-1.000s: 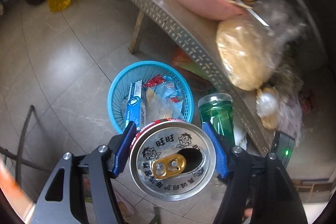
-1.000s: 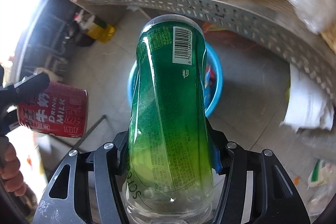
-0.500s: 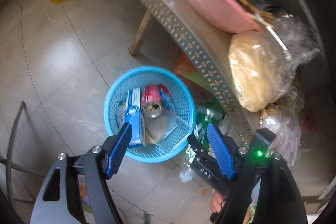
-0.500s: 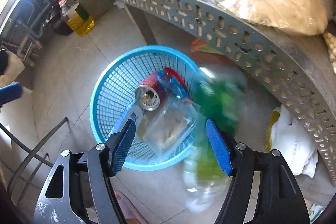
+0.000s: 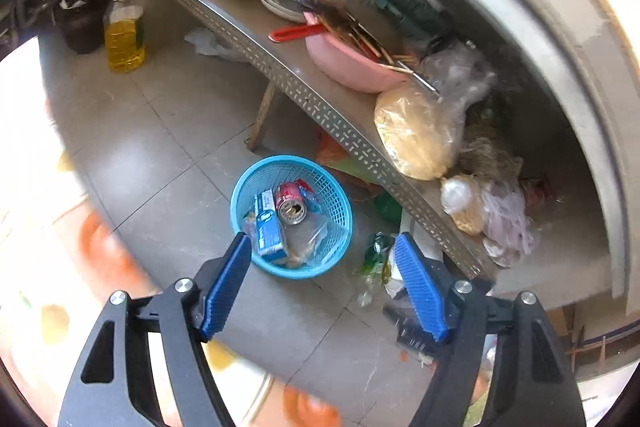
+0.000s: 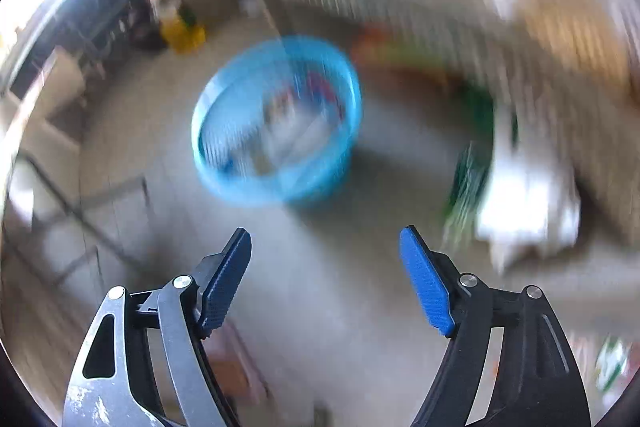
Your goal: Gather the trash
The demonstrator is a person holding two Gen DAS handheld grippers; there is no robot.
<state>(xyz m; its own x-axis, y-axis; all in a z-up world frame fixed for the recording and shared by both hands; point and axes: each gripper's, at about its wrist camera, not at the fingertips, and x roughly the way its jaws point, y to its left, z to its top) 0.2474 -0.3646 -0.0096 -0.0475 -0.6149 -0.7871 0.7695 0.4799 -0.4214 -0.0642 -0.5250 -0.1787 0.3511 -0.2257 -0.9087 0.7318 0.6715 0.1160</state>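
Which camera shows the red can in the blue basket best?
The left wrist view: it is sharp, and the red can lies on its side in the blue basket, open end facing the camera. The right wrist view is badly blurred; there the can is only a reddish smear.

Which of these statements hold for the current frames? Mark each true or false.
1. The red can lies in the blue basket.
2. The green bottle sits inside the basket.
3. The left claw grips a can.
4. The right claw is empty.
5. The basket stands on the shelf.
1. True: the red can lies in the blue basket.
2. False: the green bottle lies on the floor beside the basket.
3. False: the left claw is open and empty.
4. True: the right claw is open, nothing between its pads.
5. False: it stands on the floor, in front of the shelf.
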